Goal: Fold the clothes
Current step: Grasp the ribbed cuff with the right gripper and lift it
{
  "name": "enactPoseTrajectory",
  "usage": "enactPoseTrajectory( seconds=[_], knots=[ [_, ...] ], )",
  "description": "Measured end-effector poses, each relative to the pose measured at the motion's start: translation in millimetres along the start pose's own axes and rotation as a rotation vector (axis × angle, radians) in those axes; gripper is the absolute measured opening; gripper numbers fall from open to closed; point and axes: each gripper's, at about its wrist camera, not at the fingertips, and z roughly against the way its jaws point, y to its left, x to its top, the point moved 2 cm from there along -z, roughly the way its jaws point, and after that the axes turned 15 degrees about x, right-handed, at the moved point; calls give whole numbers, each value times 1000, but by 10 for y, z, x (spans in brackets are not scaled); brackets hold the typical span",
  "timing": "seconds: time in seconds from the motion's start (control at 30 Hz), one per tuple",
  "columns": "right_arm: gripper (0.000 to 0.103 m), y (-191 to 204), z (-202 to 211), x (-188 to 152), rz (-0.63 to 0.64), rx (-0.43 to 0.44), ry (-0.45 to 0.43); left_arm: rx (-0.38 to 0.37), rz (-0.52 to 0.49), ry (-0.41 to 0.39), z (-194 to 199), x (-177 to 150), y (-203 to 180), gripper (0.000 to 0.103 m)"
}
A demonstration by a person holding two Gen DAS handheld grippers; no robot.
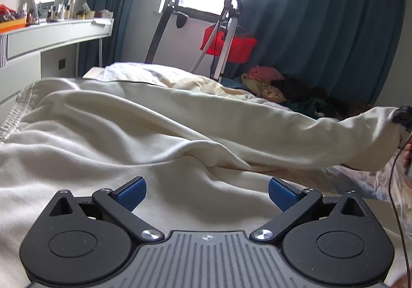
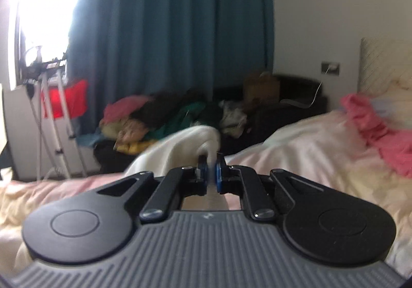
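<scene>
Between my right tongs point(image 2: 211, 172), pinched shut, hangs one end of the cream cotton garment point(image 1: 154, 133); its length runs leftward across the bed to my wide-open, empty left tongs point(image 1: 207, 194).

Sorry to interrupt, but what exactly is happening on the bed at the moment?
A person is folding a cream garment spread on the bed, with a handheld gripper in each hand. The right gripper is shut on one end of the garment, holding that end raised off the bed. The left gripper is open and hovers over the flat part. A pile of other clothes lies beyond.
</scene>
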Motion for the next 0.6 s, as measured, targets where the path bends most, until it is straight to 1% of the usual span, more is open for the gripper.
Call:
enactPoseTrajectory(
  seconds=[0.1, 0.17, 0.2, 0.23, 0.3, 0.33, 0.4, 0.43, 0.47, 0.5, 0.53, 0.57, 0.6],
  knots=[
    [10, -72, 40, -71, 117, -40, -58, -7, 13, 33, -84, -9, -12, 102],
    [13, -120, 1, -217, 164, -38, -47, -7, 16, 48, -135, -19, -28, 102],
    [15, -158, -20, -305, 165, -32, -24, -6, 15, 51, -155, -20, -34, 102],
    [17, -202, -41, -397, 156, -25, 6, -3, 13, 52, -171, -21, -41, 102],
    [18, -292, -68, -569, 123, -12, 62, -1, 15, 55, -186, -18, -45, 102],
    [18, -340, -63, -641, 91, -7, 86, -5, 22, 59, -191, -16, -43, 102],
    [22, -477, 0, -744, -12, 11, 127, -11, 36, 68, -203, -11, -39, 102],
    [31, -550, 37, -790, -67, 20, 147, -15, 42, 73, -209, -9, -36, 102],
    [44, -623, 75, -837, -123, 30, 167, -18, 49, 77, -215, -6, -34, 102],
    [51, -683, 137, -889, -179, 45, 179, -22, 56, 82, -221, -4, -32, 102],
    [62, -750, 211, -938, -236, 67, 188, -25, 63, 86, -227, -2, -30, 102],
    [65, -823, 286, -978, -292, 90, 198, -29, 70, 91, -233, 1, -28, 102],
    [66, -881, 355, -1029, -337, 106, 206, -32, 77, 95, -239, 3, -26, 102]
  ],
)
